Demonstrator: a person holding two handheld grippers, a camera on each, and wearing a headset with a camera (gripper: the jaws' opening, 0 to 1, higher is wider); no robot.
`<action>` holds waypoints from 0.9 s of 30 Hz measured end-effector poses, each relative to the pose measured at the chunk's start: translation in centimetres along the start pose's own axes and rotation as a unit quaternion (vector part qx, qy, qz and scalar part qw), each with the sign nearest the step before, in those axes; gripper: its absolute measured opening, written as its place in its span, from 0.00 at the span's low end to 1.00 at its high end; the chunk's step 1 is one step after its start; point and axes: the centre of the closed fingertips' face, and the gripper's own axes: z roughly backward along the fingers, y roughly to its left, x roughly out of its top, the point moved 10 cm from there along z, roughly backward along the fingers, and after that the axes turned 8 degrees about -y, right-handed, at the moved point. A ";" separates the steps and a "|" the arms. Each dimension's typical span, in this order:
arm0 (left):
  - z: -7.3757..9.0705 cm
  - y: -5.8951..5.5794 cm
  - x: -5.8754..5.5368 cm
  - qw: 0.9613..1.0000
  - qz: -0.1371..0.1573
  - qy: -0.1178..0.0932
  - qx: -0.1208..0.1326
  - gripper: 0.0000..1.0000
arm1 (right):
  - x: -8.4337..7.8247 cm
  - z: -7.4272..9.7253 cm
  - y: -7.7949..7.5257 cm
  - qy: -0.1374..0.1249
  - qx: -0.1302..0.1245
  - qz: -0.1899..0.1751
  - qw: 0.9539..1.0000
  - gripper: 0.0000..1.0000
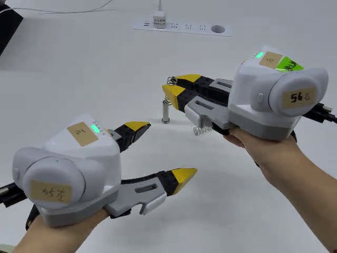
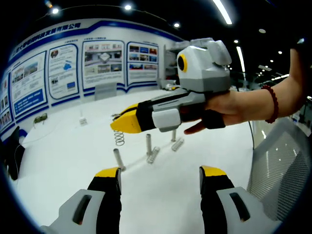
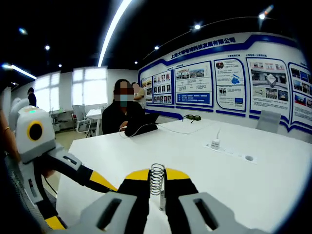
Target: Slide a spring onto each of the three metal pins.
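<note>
Pinching a spring (image 3: pixel 157 179) in the right gripper (image 3: pixel 158 176), perhaps over a pin (image 3: pixel 162 201); half-screening loose springs (image 2: pixel 153 155) from head view; holding left gripper (image 2: pixel 160 171) open, empty.

White table (image 1: pixel 79 74), plain top. Far side: white power strip (image 1: pixel 181 26) lying flat, one white plug (image 1: pixel 159 20) seated in it. Thin cable (image 1: pixel 58 11) runs along the table left of the strip. Mid-table: three short metal pins upright in a row, apart from each other: near pin (image 2: pixel 118 159), middle pin (image 2: pixel 148 144), far pin (image 2: pixel 173 135). Two loose springs lie flat: first spring (image 2: pixel 153 155) just beside the middle pin, second spring (image 2: pixel 178 144) just beside the far pin.
</note>
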 end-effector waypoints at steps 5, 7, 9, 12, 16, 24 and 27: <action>0.0 0.2 -0.1 1.000 0.006 0.000 0.003 0.69 | -0.6 -0.7 -0.3 0.007 -0.002 0.012 1.000 0.11; 0.0 0.2 -0.1 1.000 0.006 0.001 0.004 0.71 | -0.7 -0.8 -0.4 0.008 -0.005 0.013 1.000 0.11; 0.0 0.3 -0.2 1.000 0.007 0.002 0.005 0.72 | -0.9 -1.0 -0.6 0.009 -0.009 0.016 1.000 0.11; 0.0 0.4 -0.2 1.000 0.007 0.002 0.008 0.73 | -1.2 -1.3 -0.9 0.015 -0.015 0.012 1.000 0.11; 0.0 0.4 -0.2 1.000 0.005 0.006 0.007 0.74 | -1.4 -1.6 -1.0 0.020 -0.022 0.009 1.000 0.11; -0.1 0.3 -0.2 1.000 0.007 0.007 0.007 0.73 | -1.9 -1.9 -0.9 0.029 -0.021 0.005 0.999 0.11; -0.1 0.4 -0.2 1.000 0.008 0.006 0.007 0.73 | -2.0 -1.9 -0.8 0.032 -0.020 0.005 0.999 0.11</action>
